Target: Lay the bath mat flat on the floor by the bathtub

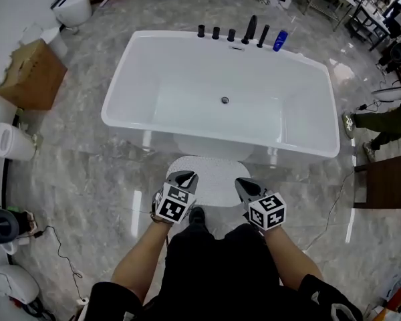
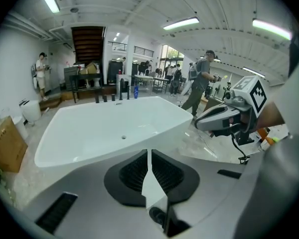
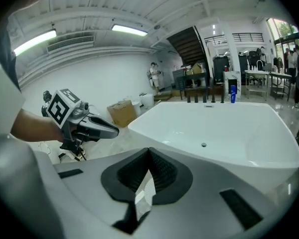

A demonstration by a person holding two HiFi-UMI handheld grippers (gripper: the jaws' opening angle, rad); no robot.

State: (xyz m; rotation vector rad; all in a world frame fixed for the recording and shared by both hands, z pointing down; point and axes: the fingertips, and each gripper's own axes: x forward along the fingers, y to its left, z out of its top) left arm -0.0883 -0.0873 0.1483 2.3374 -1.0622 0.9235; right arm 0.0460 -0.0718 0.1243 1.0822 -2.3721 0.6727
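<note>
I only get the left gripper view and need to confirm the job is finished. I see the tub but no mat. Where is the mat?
Observer: The mat shows in the head view, on the floor beside the tub's near side, just ahead of the person's shoe.
Operator: Is it lying flat?
Observer: It looks flat there; no fold or raised corner shows.
Operator: Is the right tool holding anything?
Observer: No. The right gripper view shows the right tool with its jaws together and nothing between them.
</note>
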